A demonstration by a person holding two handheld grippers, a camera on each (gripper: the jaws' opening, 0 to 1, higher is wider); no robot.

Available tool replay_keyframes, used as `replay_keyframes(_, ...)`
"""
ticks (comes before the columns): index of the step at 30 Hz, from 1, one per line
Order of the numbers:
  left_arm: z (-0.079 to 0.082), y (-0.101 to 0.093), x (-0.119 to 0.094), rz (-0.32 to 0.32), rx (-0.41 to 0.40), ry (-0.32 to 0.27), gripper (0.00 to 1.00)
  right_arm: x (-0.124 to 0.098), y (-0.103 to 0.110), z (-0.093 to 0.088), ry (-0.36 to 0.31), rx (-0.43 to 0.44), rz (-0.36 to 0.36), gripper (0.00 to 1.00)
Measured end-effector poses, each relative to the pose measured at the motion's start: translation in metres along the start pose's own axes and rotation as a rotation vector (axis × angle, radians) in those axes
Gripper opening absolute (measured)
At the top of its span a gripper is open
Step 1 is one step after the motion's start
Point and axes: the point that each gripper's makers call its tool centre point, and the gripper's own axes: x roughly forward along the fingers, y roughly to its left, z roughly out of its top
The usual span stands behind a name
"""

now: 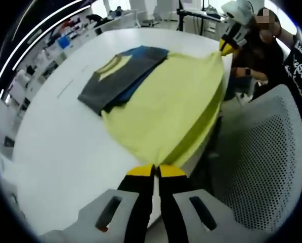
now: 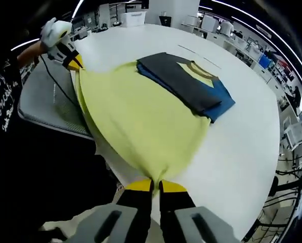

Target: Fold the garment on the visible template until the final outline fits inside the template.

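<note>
Garment [image 1: 166, 106] in yellow, grey and blue lies across the near edge of a round white table [image 1: 65, 152], its yellow lower half stretched flat between my two grippers while the grey-and-blue upper part is already doubled over on itself toward the table's middle. I hold the left gripper [image 1: 156, 171] with its jaws pressed together on one yellow corner at the table's rim. In the right gripper view, the right gripper [image 2: 156, 185] is likewise clamped on the opposite corner, with the cloth [image 2: 145, 116] fanning away from its tips. Each gripper also appears far off in the other's view, pinching its own corner.

By my reading, the fold is partly made: the top section sits folded in a dark rectangle [image 2: 191, 83], but the broad yellow panel remains spread out and partly hangs over the table edge beside a mesh chair [image 1: 262, 167]. That panel has yet to be carried over the folded part. I cannot make out a template outline under the cloth, so whether the shape fits is not something I can judge.
</note>
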Motion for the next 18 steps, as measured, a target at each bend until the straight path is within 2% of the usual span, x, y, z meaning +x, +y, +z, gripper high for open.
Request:
replay_keyframes(10,0.022,0.023,-0.014,0.035,0.002,-0.020,0.00,-0.019,-0.019,0.029,-0.036,-0.044,-0.042,0.00)
replay_keyframes(18,0.049,0.050,-0.023,0.081,0.021,-0.054,0.00,-0.026,-0.037,0.049,-0.044,-0.084,-0.063,0.00)
